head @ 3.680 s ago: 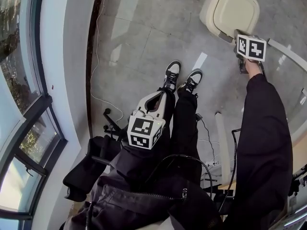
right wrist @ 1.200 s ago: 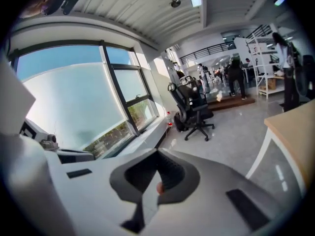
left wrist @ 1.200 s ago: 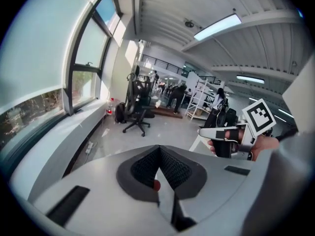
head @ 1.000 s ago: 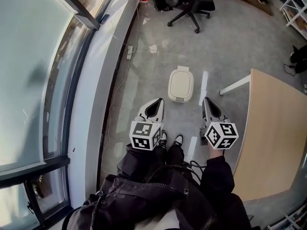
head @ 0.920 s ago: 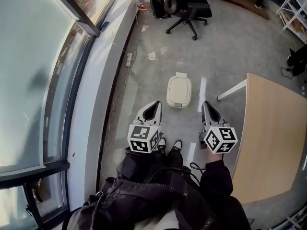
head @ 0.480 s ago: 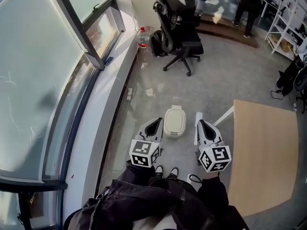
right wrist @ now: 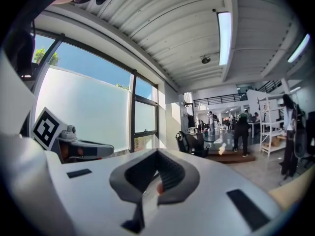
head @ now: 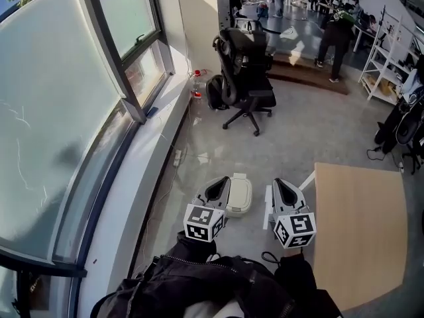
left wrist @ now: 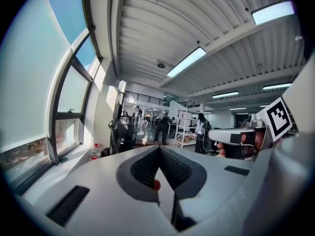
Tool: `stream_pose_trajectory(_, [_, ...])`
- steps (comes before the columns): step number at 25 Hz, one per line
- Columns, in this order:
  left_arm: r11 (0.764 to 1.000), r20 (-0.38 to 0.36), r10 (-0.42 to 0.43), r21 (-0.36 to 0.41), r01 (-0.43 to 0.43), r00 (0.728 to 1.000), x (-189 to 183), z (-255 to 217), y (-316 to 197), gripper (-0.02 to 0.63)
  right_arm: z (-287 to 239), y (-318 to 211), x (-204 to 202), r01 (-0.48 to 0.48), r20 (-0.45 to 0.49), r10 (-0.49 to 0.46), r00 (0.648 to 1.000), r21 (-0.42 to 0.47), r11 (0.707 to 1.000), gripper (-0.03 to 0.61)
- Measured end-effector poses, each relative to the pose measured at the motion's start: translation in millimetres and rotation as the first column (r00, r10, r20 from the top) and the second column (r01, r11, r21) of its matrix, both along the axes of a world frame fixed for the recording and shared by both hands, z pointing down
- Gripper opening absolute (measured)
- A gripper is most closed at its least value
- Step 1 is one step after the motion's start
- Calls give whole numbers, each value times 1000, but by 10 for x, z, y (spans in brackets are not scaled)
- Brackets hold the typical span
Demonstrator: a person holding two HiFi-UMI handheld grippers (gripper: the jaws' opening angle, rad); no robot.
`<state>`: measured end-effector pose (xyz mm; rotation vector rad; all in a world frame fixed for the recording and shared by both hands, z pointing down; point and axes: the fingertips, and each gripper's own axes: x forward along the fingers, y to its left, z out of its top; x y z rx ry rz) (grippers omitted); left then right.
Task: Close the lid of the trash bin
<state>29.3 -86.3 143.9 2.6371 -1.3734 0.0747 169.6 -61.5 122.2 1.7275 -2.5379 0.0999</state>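
Along the left of the frame runs a tall window (head: 59,111) with a pale sill (head: 136,177) under it. A red-capped bottle (head: 196,78) stands on the floor (head: 298,138) at the sill's far end, with a dark backpack (head: 215,93) just beside it. A black office chair (head: 248,71) stands near them, at upper centre.

Low in the middle, the left gripper (head: 218,189) is held up in front of the person. Its fingers (left wrist: 142,168) are pressed together tip to tip, with nothing between them. Just right of it, and partly hidden behind it, sits the trash bin (head: 238,194) on the floor. It is a small cream box, and its lid (head: 240,189) looks flat and down on the body, though it is too small to be sure the edge is seated. The right gripper (head: 283,189) is at the same height on the bin's other side. Its fingers (right wrist: 172,173) are also closed on themselves and carry nothing. Neither gripper touches the bin; both point out across the room.

To the right lies a bare wooden worktop (head: 358,224), with white shelving (head: 387,65) and a standing person (head: 329,38) towards the upper right.

By my reading the closing step is done and the grippers are clear of the bin. If the lid proves not fully shut, the next move would be to lower one gripper and press its closed fingers down on the lid's top
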Motion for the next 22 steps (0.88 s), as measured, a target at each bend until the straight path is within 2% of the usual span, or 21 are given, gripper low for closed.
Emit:
stream_pose_trajectory(8, [999,-9,15,31,-15,1000,76,-130,10,-5,-163,51,-42,7,-24,-5,1000,53,999,5])
stream_pose_trajectory(15, [999,-6,19,40,-19,1000,123,-141,-13,-5,-226,86,-81,24,-2,-24,1000,101,995,5])
stream_pose_trajectory(22, [998,-4,36,43,-36,999,217,-204,-14,-5,-308,74,-87,27,-3,-27,1000,111,993,5])
